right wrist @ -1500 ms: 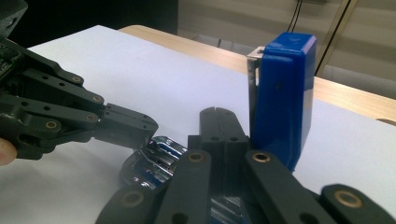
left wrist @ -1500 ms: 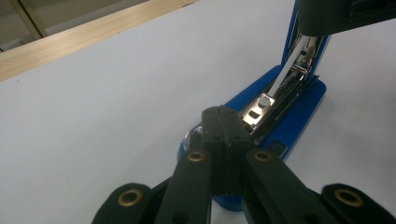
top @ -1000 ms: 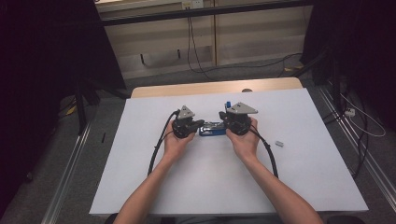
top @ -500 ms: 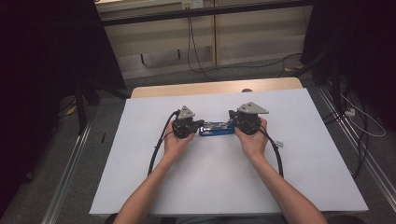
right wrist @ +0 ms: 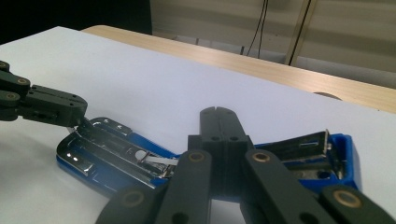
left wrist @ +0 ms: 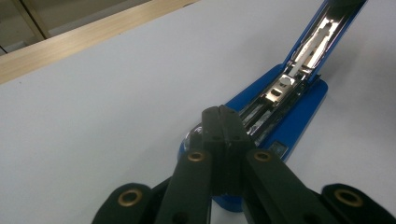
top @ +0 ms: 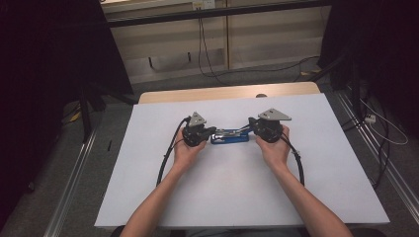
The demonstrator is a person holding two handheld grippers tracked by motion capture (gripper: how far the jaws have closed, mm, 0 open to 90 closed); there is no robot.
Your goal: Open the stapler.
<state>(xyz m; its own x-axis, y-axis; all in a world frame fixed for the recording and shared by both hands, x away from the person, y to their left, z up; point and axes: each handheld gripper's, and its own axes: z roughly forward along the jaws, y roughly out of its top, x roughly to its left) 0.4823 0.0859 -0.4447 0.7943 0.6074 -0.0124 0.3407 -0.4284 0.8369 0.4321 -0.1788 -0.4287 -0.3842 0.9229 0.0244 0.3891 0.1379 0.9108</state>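
Blue stapler [top: 230,137] lies swung open flat at centre of the white tabletop [top: 237,197]. Left claw [top: 213,131] and right claw [top: 249,129], both closed on nothing, press its two ends. Judgement: keep tips on metal rails, press evenly, avoid slipping.

- Stapler [top: 230,137] lies opened flat near table [top: 316,197] centre.
- Left gripper [top: 210,133] at stapler's left end; right gripper [top: 249,129] at its right end.
- Cables [top: 165,160] trail back toward person.
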